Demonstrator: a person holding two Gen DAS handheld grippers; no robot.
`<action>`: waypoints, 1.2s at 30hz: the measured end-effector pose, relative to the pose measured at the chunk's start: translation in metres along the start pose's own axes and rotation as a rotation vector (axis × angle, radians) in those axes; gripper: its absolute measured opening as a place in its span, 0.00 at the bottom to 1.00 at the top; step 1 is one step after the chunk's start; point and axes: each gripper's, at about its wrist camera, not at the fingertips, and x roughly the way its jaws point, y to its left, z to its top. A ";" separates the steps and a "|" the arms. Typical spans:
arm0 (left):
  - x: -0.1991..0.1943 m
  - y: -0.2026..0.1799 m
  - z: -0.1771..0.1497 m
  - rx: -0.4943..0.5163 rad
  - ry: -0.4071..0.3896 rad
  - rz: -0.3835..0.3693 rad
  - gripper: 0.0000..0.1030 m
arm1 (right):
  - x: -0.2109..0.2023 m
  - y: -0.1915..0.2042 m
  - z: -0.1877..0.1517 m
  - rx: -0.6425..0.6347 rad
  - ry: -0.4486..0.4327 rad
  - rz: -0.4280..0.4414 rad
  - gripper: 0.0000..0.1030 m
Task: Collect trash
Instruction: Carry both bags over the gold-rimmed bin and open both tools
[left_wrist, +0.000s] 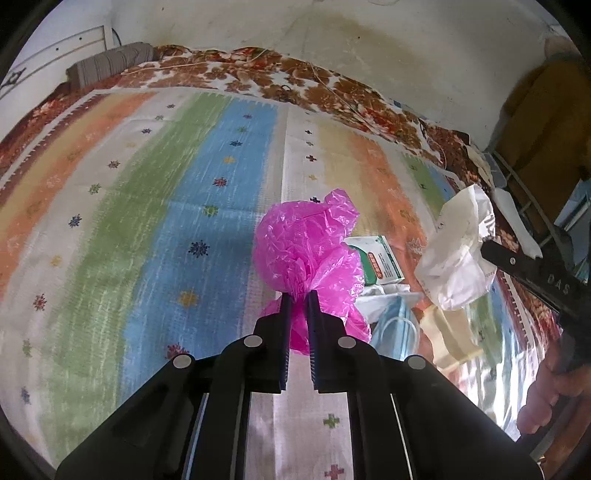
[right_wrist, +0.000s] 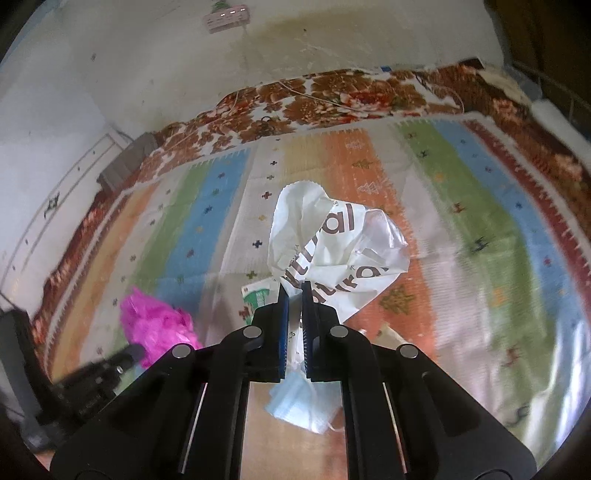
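Striped mat (left_wrist: 129, 206) open leftward, box (left_wrist: 380, 258), mask (left_wrist: 397, 328), perhaps paper crowding right

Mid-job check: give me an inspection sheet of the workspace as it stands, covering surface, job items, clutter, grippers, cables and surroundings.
Surface: striped mat laid over a floral blanket.
Job's things: pink plastic bag and white printed bag, both lifted off the mat.
Clutter: green-and-white box, blue face mask and a cream scrap lie on the mat.
Grippers: left gripper shut on the pink plastic bag; right gripper shut on the white printed bag.
Cables: thin cord across the blanket; power strip on the wall.
Surroundings: stained wall; grey rolled cloth at the far corner.
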 end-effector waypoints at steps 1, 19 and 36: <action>-0.002 -0.001 0.000 -0.003 0.001 -0.002 0.07 | -0.003 0.001 -0.003 -0.007 0.007 -0.002 0.05; -0.061 -0.004 -0.026 -0.086 0.008 -0.089 0.06 | -0.092 0.039 -0.032 -0.174 -0.018 -0.031 0.05; -0.097 -0.014 -0.050 -0.045 0.063 -0.094 0.06 | -0.156 0.045 -0.083 -0.205 -0.019 0.014 0.05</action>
